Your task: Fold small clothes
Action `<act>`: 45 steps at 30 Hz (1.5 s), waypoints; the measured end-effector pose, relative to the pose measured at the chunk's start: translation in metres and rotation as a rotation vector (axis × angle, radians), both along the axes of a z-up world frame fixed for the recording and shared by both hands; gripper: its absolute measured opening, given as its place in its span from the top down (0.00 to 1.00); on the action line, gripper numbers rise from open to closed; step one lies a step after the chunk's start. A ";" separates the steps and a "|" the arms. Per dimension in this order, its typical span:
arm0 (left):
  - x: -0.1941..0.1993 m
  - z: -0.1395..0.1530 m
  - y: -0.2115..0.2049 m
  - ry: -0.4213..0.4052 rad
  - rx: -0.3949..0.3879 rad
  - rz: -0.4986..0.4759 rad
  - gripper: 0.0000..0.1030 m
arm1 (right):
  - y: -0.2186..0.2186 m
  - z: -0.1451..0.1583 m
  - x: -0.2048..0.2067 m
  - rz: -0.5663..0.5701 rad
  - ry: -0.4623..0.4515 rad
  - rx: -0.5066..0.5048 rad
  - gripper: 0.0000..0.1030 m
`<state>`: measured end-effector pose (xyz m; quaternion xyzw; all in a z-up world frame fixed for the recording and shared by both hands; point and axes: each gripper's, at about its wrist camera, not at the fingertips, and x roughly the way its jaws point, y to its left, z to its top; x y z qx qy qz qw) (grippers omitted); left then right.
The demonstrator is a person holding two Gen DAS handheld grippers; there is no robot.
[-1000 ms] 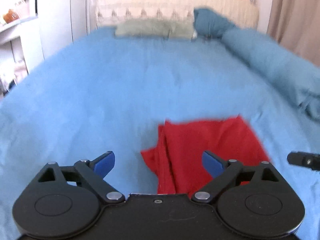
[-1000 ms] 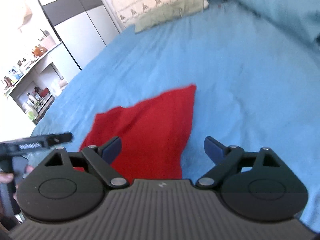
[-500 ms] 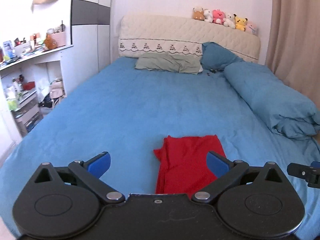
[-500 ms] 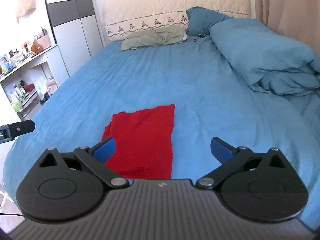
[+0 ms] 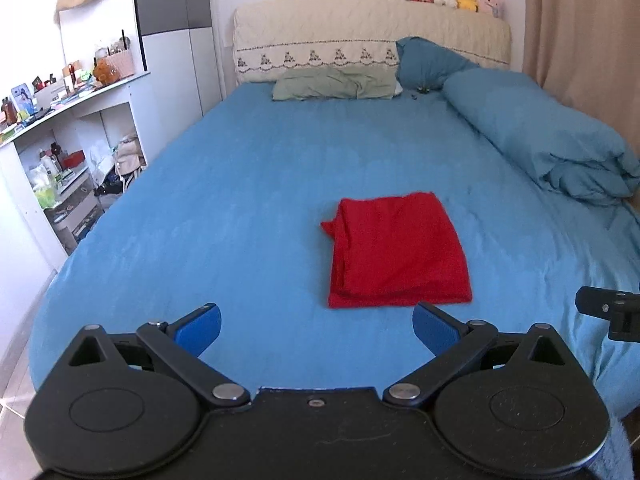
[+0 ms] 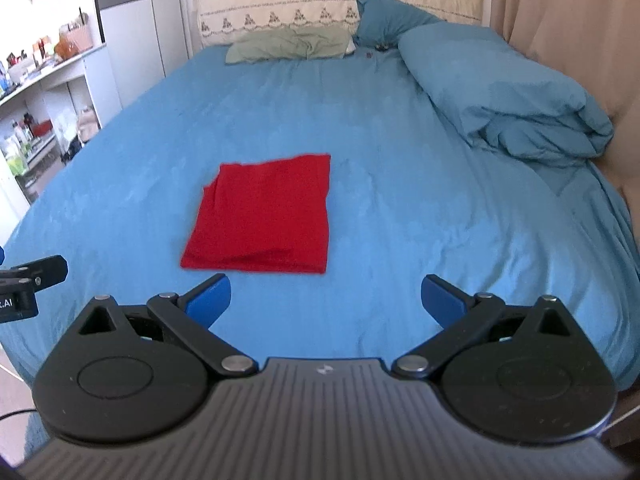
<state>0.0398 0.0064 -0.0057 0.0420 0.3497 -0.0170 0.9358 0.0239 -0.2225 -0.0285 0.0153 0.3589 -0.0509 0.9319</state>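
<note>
A small red garment (image 5: 396, 252) lies folded into a neat rectangle on the blue bed sheet (image 5: 248, 200); it also shows in the right wrist view (image 6: 264, 214). My left gripper (image 5: 316, 330) is open and empty, held back from the garment's near edge, above the foot of the bed. My right gripper (image 6: 326, 300) is open and empty too, held back and slightly right of the garment. Neither gripper touches the cloth. A part of the right gripper (image 5: 608, 310) shows at the right edge of the left wrist view.
A rolled blue duvet (image 5: 540, 136) lies along the bed's right side. A green pillow (image 5: 336, 84) and a blue pillow (image 5: 428, 62) lie at the headboard. White shelves with clutter (image 5: 60, 152) stand left of the bed. A curtain (image 6: 568, 20) hangs on the right.
Both grippers have pulled back and up from the red garment, which now lies farther ahead. The garment stays folded on the sheet. Both stay open.
</note>
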 end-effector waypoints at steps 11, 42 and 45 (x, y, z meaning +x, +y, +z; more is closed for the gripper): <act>-0.011 0.000 0.001 -0.012 -0.043 -0.007 0.00 | 0.002 -0.007 -0.008 -0.003 0.011 -0.033 0.00; -0.023 0.013 0.000 -0.060 -0.028 -0.022 0.00 | -0.001 0.001 -0.014 -0.024 -0.004 -0.024 0.00; -0.023 0.014 0.001 -0.062 -0.027 -0.023 0.00 | 0.000 0.001 -0.013 -0.024 -0.004 -0.025 0.00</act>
